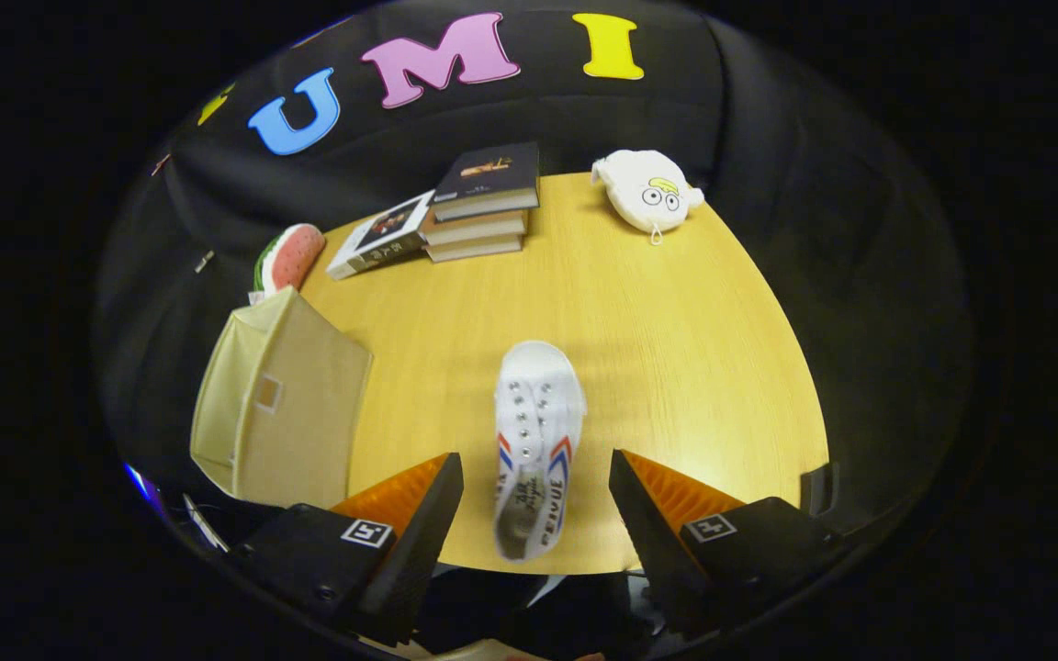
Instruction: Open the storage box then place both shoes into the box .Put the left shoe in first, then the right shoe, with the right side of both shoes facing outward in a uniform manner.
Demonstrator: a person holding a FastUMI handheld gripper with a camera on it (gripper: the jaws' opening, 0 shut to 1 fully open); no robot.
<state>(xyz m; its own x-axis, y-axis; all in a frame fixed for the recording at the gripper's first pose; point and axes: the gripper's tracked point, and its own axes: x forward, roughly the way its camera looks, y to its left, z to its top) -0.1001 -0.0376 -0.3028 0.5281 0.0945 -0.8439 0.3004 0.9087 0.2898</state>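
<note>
1. We see a white shoe (536,441) lying on the wooden table (676,367), its long axis running near to far — toe toward the far side, heel opening toward us at the near table edge.
2. The shoe's upper faces up: two rows of metal eyelets run along its length, and red and blue stripes mark both sides near the middle.
3. The shoe sits between the two fingers of the gripper (536,477), with its toe reaching beyond them; the heel end lies between the fingertips.
4. The fingers stand wide apart, one on each side of the shoe, and neither touches it — there is bare table on both sides.
5. The gripper looks down onto the table at a steep tilt, lined up with the shoe's length.
6. The storage box (276,404), a beige fabric one, stands to the left of the shoe, just beyond the left finger; whether its lid is up we cannot tell.
7. At the far side of the table we see a stack of books (478,202), a watermelon-slice toy (290,257) to its left at the table's edge, and a white cartoon pouch (647,191) to the right.
</note>
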